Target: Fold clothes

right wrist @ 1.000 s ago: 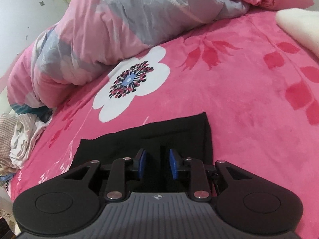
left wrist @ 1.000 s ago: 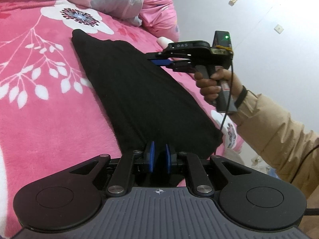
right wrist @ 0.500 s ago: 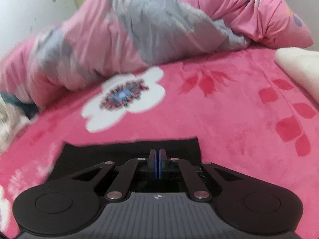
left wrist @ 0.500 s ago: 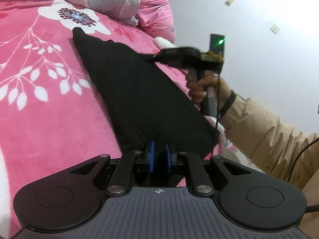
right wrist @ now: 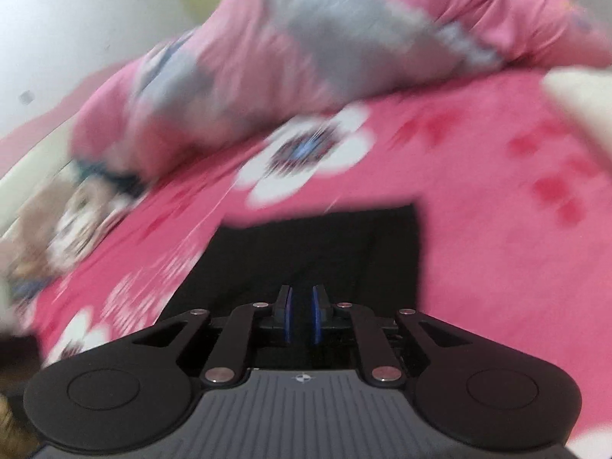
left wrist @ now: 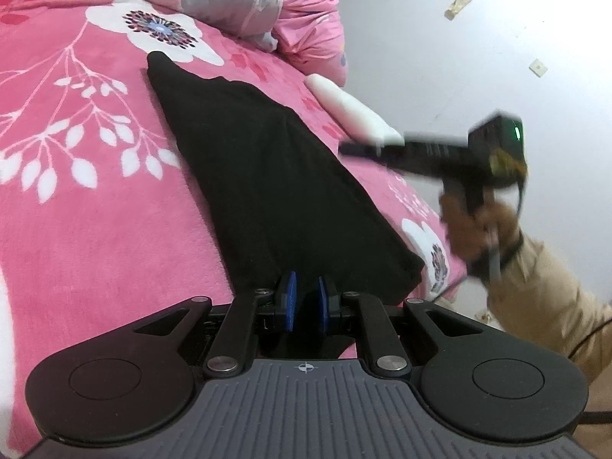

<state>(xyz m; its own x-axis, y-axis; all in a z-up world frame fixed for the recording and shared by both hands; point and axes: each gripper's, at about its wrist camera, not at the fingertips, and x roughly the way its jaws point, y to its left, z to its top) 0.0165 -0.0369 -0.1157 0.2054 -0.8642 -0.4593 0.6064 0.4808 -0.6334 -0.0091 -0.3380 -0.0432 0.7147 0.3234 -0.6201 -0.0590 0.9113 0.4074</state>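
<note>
Your right hand-held gripper (left wrist: 346,149) swings off the black garment (left wrist: 275,191), jaws just reopened, empty; your left hand-held gripper (left wrist: 305,306) clamps its near edge.

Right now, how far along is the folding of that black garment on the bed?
Partly done: the black garment already lies folded into a long narrow strip on the pink blanket. In hand: the left gripper pinches its near end. The right gripper holds nothing, its jaws just reopened. Folding it shorter remains.

Black garment (left wrist: 275,191) folded lengthwise on bed.
</note>
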